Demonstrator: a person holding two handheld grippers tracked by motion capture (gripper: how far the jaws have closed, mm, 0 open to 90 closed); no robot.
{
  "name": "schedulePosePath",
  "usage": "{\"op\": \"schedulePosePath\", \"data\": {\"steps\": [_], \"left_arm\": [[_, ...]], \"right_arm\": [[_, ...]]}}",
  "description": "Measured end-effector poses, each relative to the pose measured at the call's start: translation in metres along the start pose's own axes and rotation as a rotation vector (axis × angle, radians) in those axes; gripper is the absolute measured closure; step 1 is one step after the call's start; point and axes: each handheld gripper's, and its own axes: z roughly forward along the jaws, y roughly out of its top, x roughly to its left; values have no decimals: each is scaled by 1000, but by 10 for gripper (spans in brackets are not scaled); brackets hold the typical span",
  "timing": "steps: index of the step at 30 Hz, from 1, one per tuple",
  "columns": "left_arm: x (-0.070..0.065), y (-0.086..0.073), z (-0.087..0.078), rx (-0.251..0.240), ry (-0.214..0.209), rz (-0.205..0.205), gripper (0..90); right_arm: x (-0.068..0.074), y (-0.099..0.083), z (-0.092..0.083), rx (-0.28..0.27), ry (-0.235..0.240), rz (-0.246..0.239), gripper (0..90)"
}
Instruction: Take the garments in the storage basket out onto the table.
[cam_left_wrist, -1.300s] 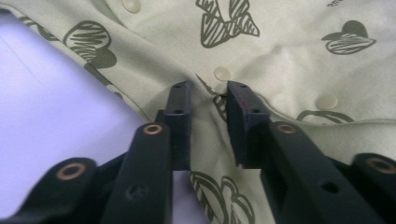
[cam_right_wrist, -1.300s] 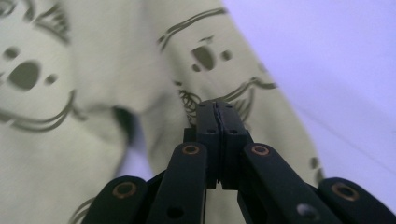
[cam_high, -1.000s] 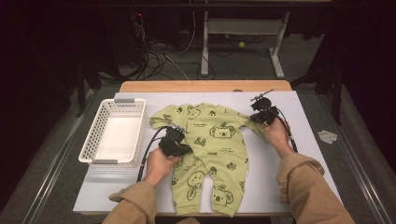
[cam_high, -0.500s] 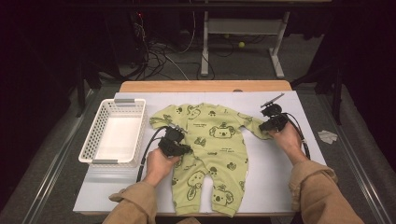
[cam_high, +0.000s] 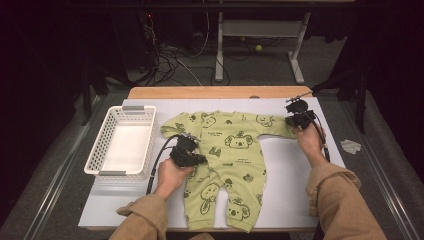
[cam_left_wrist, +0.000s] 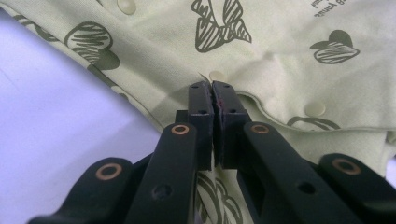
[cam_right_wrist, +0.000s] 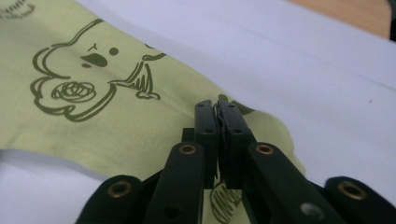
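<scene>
Both my tongs pinch the green baby suit flat on the counter.

High view: baby suit (cam_high: 225, 165) lies mid-counter, right of the white basket (cam_high: 121, 142); my right tongs (cam_high: 291, 121) have drawn its sleeve farther toward the right edge. Left gripper view: left tongs (cam_left_wrist: 213, 86) clenched on the suit's side edge. Right gripper view: right tongs (cam_right_wrist: 217, 105) clenched on the sleeve cuff, just reclosed.

A table (cam_high: 300, 190) with a white top and a wooden far edge fills the frame's middle. On it, a green romper (cam_high: 225, 165) lies flat at centre, and a white basket (cam_high: 97, 152) sits at its left.
</scene>
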Motion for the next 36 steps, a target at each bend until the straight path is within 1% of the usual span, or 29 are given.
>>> {"op": "schedulePosePath", "data": {"steps": [1, 2, 3, 4, 5, 7, 9, 10, 12, 14, 15, 16, 17, 18, 19, 20, 23, 26, 29, 31, 32, 34, 35, 36], "left_arm": [[0, 0, 0, -1, 3, 3, 832], [-1, 0, 0, 0, 4, 5, 832], [0, 0, 0, 1, 3, 4, 832], [0, 0, 0, 1, 3, 3, 832], [0, 0, 0, 0, 3, 3, 832], [-1, 0, -1, -1, 7, 5, 832], [-2, 0, -1, -2, 13, 7, 832], [-2, 0, -1, -3, 16, 7, 831], [-3, 0, -1, -1, 20, 14, 832], [-2, 0, -1, -3, 17, 12, 832], [-2, 0, -1, -4, 15, 11, 832], [-2, 0, -1, -5, 15, 11, 832], [-3, 0, -1, -6, 15, 11, 832], [-3, 1, -1, -9, 15, 13, 832], [-3, 1, -1, -10, 15, 14, 832], [-3, 1, -1, -12, 12, 14, 832], [-6, 5, 0, -17, 10, 24, 832], [-11, 10, 4, -22, -1, 35, 832], [-17, 16, 9, -18, -10, 48, 831], [-20, 19, 12, -11, -14, 58, 830], [-21, 21, 14, -8, -17, 64, 829], [-22, 22, 15, -9, -23, 62, 827], [-21, 21, 14, -15, -28, 60, 825], [-19, 21, 11, -19, -28, 61, 820]], "right_arm": [[3, -1, -1, -16, 24, 9, 799], [7, -1, -3, -23, 44, 8, 779], [13, -1, -6, -35, 65, -14, 775], [23, 0, -12, -50, 101, -43, 772], [30, 0, -15, -50, 129, -57, 771], [49, 0, -22, -43, 193, -107, 771], [70, -1, -23, -3, 250, -148, 755], [77, -2, -22, 10, 266, -155, 735], [89, -4, -20, 21, 281, -173, 693], [101, -6, -14, 43, 263, -202, 654], [105, -6, -11, 57, 257, -208, 656], [108, -6, -6, 68, 250, -213, 678], [109, -7, -2, 79, 239, -215, 727], [108, -6, -1, 69, 231, -221, 809], [107, -5, -1, 70, 221, -223, 884], [105, -5, -1, 69, 218, -227, 900], [100, -4, -4, 55, 183, -239, 900], [94, -3, -6, 38, 146, -243, 900], [87, -2, -6, 37, 111, -244, 900], [81, -2, -3, 44, 107, -223, 900], [79, -2, -2, 50, 102, -220, 900], [76, -4, 2, 61, 112, -197, 900], [75, -4, 2, 64, 117, -193, 888], [76, -5, 2, 65, 119, -190, 838]]}}
